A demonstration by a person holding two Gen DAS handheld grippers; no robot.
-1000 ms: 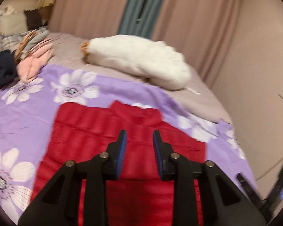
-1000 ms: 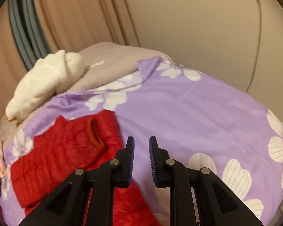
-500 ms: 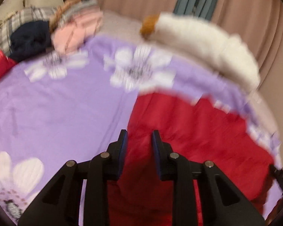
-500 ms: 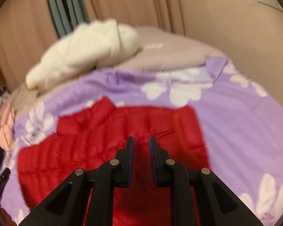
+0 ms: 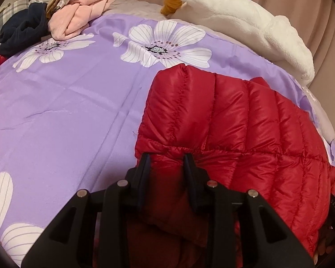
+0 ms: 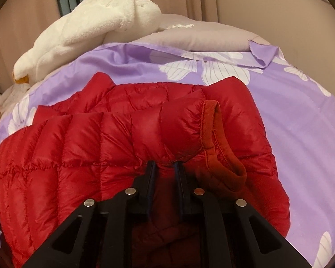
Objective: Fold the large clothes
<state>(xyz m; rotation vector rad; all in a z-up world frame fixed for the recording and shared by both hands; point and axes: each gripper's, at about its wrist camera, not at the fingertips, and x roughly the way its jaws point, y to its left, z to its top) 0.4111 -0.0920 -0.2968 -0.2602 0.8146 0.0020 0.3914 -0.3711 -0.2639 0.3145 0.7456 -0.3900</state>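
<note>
Red puffer jacket (image 5: 245,120) on the bed; left claw (image 5: 166,159) and right claw (image 6: 165,167) spread, straddling its near edge. Pinch deep through both layers, lift evenly, fold away

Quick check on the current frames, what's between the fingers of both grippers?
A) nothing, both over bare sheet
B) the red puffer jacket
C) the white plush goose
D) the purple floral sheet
B. In each wrist view the red puffer jacket bunches up between the fingers: the left gripper sits at its folded edge, the right gripper beside the ribbed cuff. Jaws are parted, not clamped tight.
</note>
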